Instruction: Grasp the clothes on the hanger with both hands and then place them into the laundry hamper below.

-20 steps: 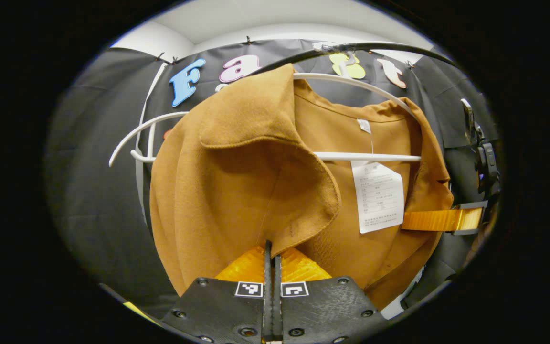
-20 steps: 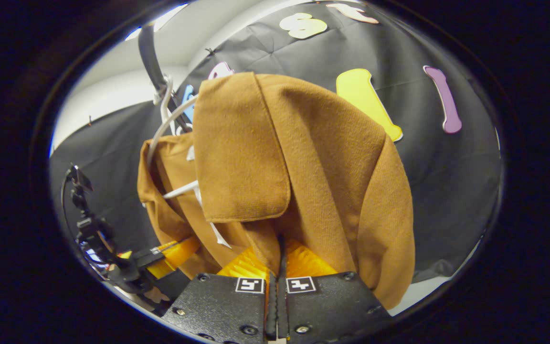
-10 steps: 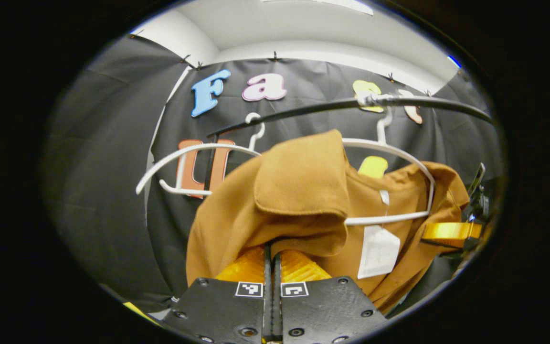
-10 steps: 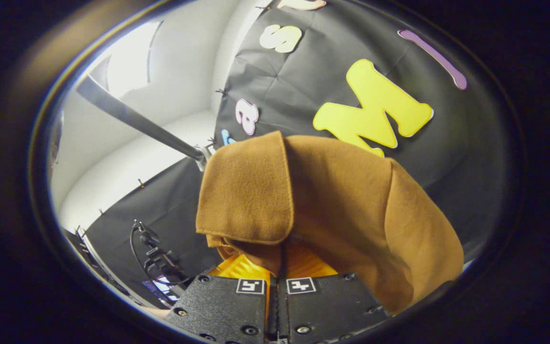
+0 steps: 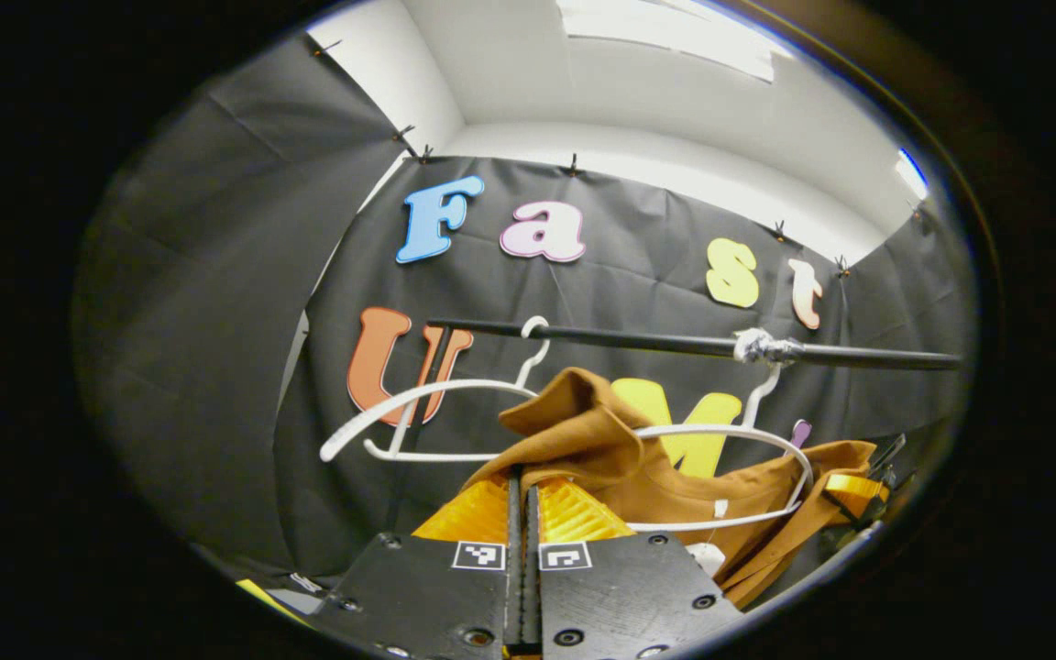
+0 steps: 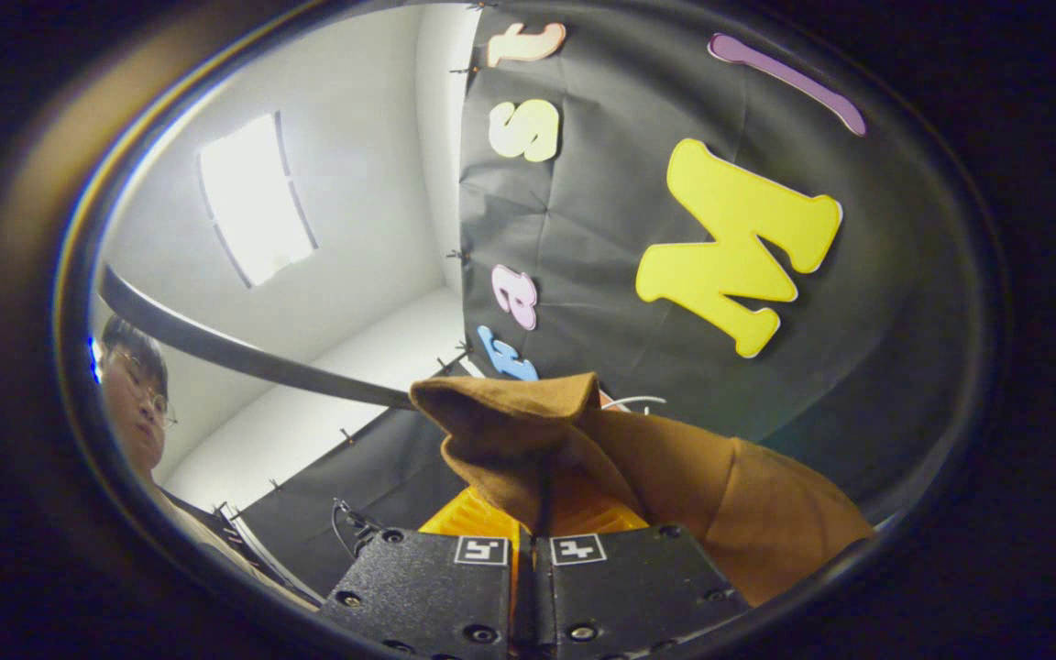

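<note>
left gripper [image 5: 521,500]: jaws pressed together, pinching a fold of the brown garment [image 5: 638,467] at its near edge.
right gripper [image 6: 537,513]: jaws pressed together, pinching the garment's other fold, which bunched up over the fingertips.
garment: in the left gripper view it sagged below the rail [image 5: 675,344], still draped across the lower bar of the right hanger [image 5: 730,440]; white tag [image 5: 704,555] hung at its lower edge.
left hanger [image 5: 418,403]: white, bare, hooked on the rail, just beside the garment's raised corner.
far side: the other gripper's orange finger [image 5: 853,486] touched the garment's right edge in the left gripper view.
open room: black cloth wall behind the rail, well apart from the garment; white ceiling above.
person [image 6: 138,394]: at the left edge of the right gripper view, behind the rail [image 6: 253,362].
hamper: couldn't tell where it was.
</note>
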### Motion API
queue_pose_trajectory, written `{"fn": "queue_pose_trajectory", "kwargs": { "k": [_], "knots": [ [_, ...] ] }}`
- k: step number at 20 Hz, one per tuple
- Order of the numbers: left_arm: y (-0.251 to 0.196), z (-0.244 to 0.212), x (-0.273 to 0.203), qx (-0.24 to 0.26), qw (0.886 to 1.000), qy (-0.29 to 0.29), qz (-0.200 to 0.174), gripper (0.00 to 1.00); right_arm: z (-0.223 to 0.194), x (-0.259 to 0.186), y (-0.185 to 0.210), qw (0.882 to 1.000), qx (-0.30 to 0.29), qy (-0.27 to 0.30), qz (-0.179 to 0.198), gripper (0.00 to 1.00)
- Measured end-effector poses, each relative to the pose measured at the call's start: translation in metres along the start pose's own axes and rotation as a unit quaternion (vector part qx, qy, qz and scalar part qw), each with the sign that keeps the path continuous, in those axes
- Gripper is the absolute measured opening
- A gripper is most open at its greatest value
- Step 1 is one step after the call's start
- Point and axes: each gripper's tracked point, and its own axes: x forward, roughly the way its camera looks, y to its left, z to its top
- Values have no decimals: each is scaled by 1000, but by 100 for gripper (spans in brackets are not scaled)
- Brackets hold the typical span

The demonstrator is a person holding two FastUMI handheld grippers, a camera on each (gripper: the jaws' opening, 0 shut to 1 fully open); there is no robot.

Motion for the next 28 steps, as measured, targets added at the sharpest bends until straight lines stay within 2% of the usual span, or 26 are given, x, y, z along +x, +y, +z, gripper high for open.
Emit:
{"fn": "queue_pose_trajectory", "kwargs": {
  "k": [1,2,3,4,5,6,7,8,10,11,13,14,15,16,17,19,20,23,24,25,26,28],
  "knots": [
    [5,5,2,0,1000,-5,2,0,9,-2,-4,1000,4,-15,-2,4],
    [11,7,4,-5,1000,-5,2,5,15,-4,-7,1000,9,-29,-7,4],
    [16,4,6,-16,1000,-2,6,5,23,-6,-13,999,16,-46,-14,4],
    [18,-4,8,-31,999,11,1,0,22,-7,-12,998,27,-50,-11,4],
    [23,-11,9,-32,999,17,11,0,20,-6,-12,998,28,-49,-12,4],
    [22,-18,9,-32,999,24,8,5,17,-7,-14,999,23,-42,-15,4],
    [22,-21,5,-38,999,26,-1,5,14,-9,-14,999,19,-40,-15,3],
    [22,-21,4,-45,999,23,0,0,15,-8,-14,999,18,-39,-14,4],
    [25,-20,7,-79,997,25,-8,0,27,-11,-15,998,32,-54,-8,4],
    [23,-19,10,-97,995,27,-15,5,33,-11,-17,997,38,-62,-7,4],
    [30,-16,14,-132,991,28,-14,0,46,-13,-28,995,40,-86,-15,4],
    [36,-19,18,-154,987,34,-15,5,55,-13,-31,993,45,-105,-16,4],
    [47,-21,20,-178,983,36,-5,4,63,-14,-36,990,55,-126,-21,4],
    [49,-26,24,-207,977,48,-14,5,65,-15,-41,989,65,-133,-26,3],
    [57,-31,25,-220,974,49,-2,0,66,-13,-47,988,69,-137,-34,3],
    [65,-41,29,-226,972,61,3,0,67,-10,-57,987,66,-136,-48,3],
    [63,-40,28,-232,970,67,-1,5,75,-10,-54,985,78,-145,-41,4],
    [59,-39,37,-212,975,62,-7,0,101,-8,-63,977,98,-184,-40,3],
    [56,-38,37,-211,975,66,-14,5,104,-8,-66,976,95,-188,-43,3],
    [55,-38,36,-210,975,69,-14,0,110,-6,-70,976,91,-193,-50,3],
    [55,-40,36,-209,975,73,-13,5,113,-5,-75,975,85,-197,-60,3],
    [58,-45,37,-213,974,75,-9,5,116,-5,-91,974,81,-196,-86,4]
  ]
}}
